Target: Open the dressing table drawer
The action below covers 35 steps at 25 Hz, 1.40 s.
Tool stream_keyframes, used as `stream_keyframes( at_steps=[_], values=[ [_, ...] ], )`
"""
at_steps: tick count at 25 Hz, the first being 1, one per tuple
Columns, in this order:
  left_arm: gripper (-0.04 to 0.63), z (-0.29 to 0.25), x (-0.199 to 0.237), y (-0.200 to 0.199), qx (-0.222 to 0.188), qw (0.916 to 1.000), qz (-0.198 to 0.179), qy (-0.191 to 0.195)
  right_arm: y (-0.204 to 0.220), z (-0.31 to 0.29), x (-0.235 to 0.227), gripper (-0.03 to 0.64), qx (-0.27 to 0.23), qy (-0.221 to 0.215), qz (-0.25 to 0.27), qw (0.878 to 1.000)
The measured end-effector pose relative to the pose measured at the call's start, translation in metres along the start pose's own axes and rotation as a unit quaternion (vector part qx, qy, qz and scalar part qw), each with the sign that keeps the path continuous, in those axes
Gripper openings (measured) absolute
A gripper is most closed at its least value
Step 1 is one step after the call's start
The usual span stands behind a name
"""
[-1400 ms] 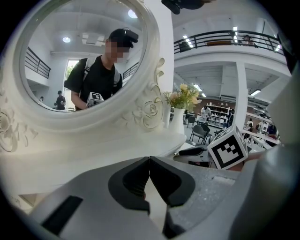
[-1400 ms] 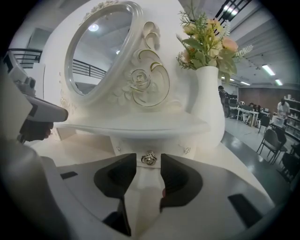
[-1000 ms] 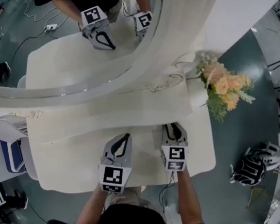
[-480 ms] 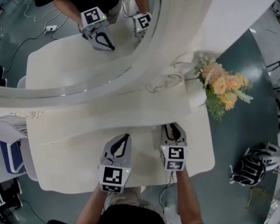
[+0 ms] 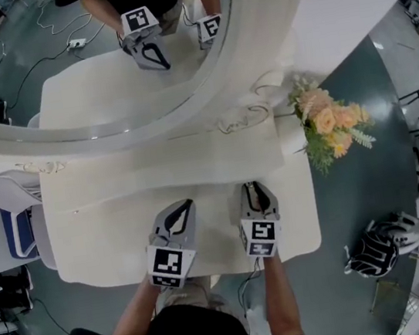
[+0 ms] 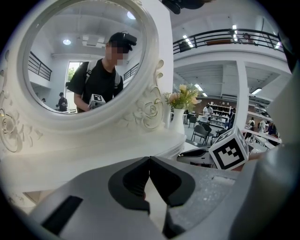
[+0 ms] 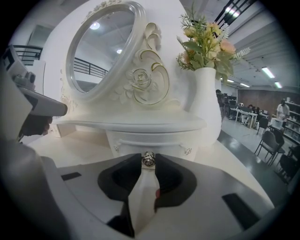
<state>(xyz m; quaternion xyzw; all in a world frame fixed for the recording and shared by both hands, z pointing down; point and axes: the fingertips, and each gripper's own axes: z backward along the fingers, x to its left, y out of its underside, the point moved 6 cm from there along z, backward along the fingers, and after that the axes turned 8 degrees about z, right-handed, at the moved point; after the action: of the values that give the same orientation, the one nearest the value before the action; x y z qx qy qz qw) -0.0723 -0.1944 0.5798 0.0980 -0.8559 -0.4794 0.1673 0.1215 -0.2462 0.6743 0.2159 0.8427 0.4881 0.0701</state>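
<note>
Right gripper (image 7: 149,166): jaws narrowed onto the small metal knob (image 7: 149,158) of the drawer (image 7: 133,140), centre of the right gripper view, under the mirror shelf (image 7: 140,124). Grasp looks made. Drawer front appears flush and no interior shows in the head view, so the pull remains. Left gripper (image 6: 149,161): tips pinched together, empty, over the tabletop (image 5: 102,233), lower centre.

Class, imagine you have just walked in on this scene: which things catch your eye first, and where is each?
A large oval mirror in a carved white frame fills the back of the dressing table. A bunch of peach flowers in a white vase stands at the table's right end. In front, the right gripper is shut on the small metal drawer knob.
</note>
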Motion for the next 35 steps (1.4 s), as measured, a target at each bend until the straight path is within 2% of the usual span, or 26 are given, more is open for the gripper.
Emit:
stream_keyframes(
  at_steps=[35],
  values=[
    [0.003,0.049,-0.024,0.02,-0.021,0.9996,-0.017,-0.003,0.03,0.051,0.016,0.091,0.011,0.008,-0.007,1.0]
  ],
)
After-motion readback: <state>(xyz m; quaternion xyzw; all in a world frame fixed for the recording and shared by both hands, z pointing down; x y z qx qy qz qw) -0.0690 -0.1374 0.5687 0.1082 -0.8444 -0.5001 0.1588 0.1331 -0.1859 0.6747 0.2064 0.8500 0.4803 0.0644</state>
